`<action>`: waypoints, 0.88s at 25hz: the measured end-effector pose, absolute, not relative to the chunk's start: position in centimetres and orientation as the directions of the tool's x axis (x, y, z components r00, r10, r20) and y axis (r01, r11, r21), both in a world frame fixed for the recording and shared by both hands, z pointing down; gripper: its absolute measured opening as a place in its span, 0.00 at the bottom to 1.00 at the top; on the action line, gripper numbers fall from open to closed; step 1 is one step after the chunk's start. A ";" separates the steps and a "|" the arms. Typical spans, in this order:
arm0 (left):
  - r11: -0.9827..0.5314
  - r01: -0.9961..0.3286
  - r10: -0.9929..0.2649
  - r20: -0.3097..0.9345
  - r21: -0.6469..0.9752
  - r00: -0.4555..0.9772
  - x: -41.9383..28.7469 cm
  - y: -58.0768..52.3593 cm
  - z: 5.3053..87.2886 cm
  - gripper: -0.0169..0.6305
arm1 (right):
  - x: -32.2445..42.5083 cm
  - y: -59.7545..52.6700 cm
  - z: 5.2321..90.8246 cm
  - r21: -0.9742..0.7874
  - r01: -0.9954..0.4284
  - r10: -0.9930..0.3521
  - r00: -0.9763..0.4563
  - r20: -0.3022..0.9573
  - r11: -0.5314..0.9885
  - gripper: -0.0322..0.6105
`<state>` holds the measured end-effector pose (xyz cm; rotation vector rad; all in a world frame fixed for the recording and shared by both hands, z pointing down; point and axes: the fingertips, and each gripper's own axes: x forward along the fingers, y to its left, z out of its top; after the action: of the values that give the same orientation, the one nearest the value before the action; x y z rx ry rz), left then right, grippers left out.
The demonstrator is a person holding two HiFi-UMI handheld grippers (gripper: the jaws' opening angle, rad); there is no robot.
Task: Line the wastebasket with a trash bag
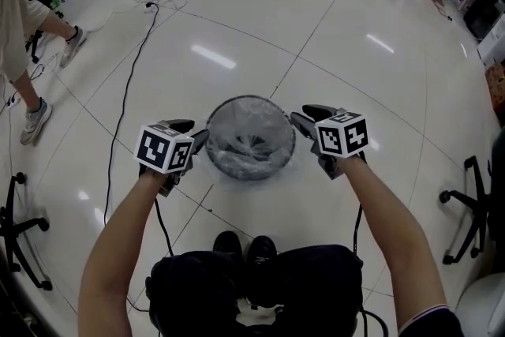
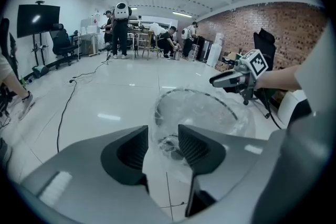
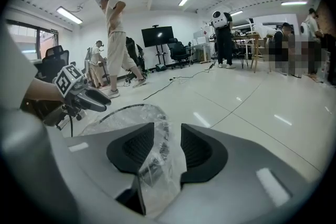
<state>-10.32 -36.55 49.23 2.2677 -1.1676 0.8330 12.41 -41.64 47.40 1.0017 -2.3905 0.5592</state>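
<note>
A round mesh wastebasket stands on the glossy white floor in front of my feet, with a clear trash bag inside it and folded over its rim. My left gripper sits at the basket's left rim and my right gripper at its right rim. In the left gripper view the left gripper is open, with the bagged rim showing through the gap. In the right gripper view the right gripper is open too; loose bag film hangs between its jaws without being pinched.
A black cable runs across the floor at the left, near a person's legs and shoes. Office chair bases stand at the far left and far right. More people, desks and chairs fill the back of the room.
</note>
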 end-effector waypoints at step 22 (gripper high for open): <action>-0.603 -0.791 -0.556 0.656 0.105 0.511 -7.2 -27.3 47.7 0.30 | 12.4 -29.7 46.6 -0.205 -0.682 -0.481 -0.667 0.569 0.702 0.29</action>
<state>-7.21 -27.33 47.71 2.3634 -1.1124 0.8208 12.39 -29.66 46.61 0.8922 -2.4292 0.5596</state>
